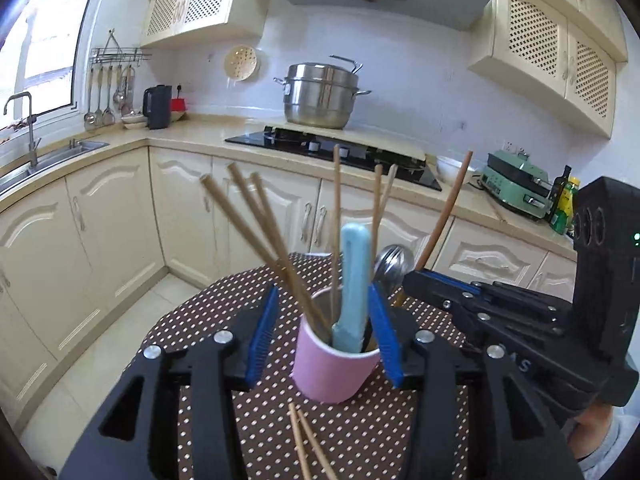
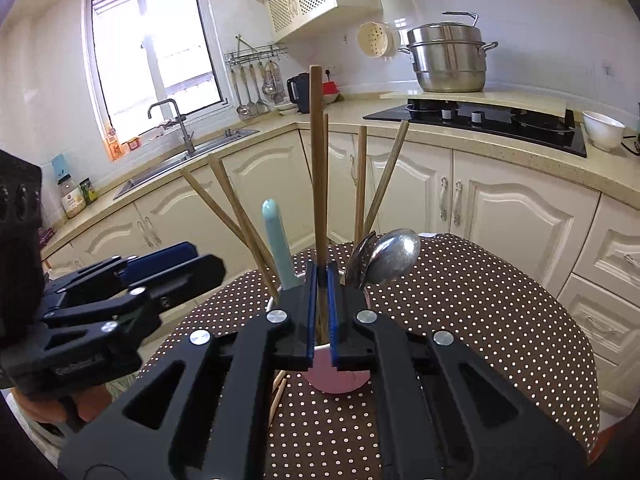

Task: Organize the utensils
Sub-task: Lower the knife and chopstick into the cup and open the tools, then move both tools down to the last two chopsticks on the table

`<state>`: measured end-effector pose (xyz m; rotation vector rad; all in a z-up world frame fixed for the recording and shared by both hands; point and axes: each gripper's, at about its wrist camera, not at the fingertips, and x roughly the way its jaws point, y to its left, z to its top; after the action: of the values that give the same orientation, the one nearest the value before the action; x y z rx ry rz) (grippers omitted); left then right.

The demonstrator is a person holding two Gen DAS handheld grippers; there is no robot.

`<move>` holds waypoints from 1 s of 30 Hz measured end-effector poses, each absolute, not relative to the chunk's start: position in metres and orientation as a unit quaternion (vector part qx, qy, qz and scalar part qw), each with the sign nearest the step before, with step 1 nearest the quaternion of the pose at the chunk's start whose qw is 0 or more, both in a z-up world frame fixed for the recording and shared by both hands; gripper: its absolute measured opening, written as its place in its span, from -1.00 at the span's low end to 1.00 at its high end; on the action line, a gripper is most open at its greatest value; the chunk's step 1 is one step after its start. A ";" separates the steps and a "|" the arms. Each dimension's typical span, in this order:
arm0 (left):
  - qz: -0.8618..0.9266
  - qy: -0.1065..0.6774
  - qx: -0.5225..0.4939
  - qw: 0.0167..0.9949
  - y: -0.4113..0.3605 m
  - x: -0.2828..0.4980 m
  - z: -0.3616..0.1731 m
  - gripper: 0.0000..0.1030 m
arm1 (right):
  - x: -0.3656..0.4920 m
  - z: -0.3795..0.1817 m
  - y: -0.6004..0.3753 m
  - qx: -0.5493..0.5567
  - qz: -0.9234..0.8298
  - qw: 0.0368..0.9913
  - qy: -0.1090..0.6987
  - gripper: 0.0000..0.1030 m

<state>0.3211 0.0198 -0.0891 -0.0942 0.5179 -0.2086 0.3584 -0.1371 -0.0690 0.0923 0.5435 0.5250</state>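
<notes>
Left gripper (image 1: pixel 326 334): jaws stood apart, flanking the pink cup (image 1: pixel 334 364) without visible contact. Between them, inside the cup: chopsticks (image 1: pixel 256 220), blue handle (image 1: pixel 352 280), spoon (image 1: pixel 394 264). Two loose chopsticks (image 1: pixel 308 444) lay just below the cup on the dotted tablecloth (image 1: pixel 208 312). Right gripper (image 2: pixel 323 320): clamped on one upright chopstick (image 2: pixel 317 160) above the cup. Risk, judged: with the cup unheld, a tilted insertion could tip it.

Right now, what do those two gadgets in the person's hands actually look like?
Each hand-held gripper is matte black plastic with triangular cut-outs and silver bolts; the left hand-held gripper and the right hand-held gripper both carry ribbed blue pads. The right one's boxy body shows a green light; pale lettering marks both bodies.
</notes>
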 end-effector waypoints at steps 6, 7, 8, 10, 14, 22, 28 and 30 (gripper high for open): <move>-0.092 0.264 -0.057 0.958 0.033 0.313 -0.093 -0.11 | 0.356 -0.076 -0.132 0.058 0.248 0.929 0.270 -0.86; -0.090 0.265 -0.057 0.958 0.035 0.311 -0.093 -0.11 | 0.354 -0.076 -0.132 0.060 0.244 0.930 0.268 -0.86; -0.089 0.265 -0.057 0.959 0.036 0.310 -0.094 -0.11 | 0.352 -0.075 -0.132 0.060 0.241 0.931 0.267 -0.86; -0.086 0.265 -0.056 0.959 0.038 0.305 -0.094 -0.10 | 0.347 -0.072 -0.131 0.060 0.239 0.933 0.261 -0.86; -0.073 0.254 -0.057 0.963 0.041 0.293 -0.092 0.06 | 0.336 -0.068 -0.132 0.062 0.236 0.935 0.256 -0.84; -0.033 0.224 -0.038 0.973 0.040 0.264 -0.084 0.20 | 0.303 -0.052 -0.141 0.069 0.219 0.949 0.216 -0.83; -0.016 0.204 -0.033 0.978 0.044 0.243 -0.077 0.26 | 0.279 -0.042 -0.149 0.065 0.217 0.954 0.196 -0.83; -0.012 0.200 -0.027 0.979 0.045 0.236 -0.076 0.30 | 0.273 -0.042 -0.151 0.063 0.219 0.954 0.198 -0.83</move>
<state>0.2361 0.0446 -0.0756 -0.0551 0.4030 -0.0252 0.2728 -0.1508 -0.0424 0.1281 0.4016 0.4439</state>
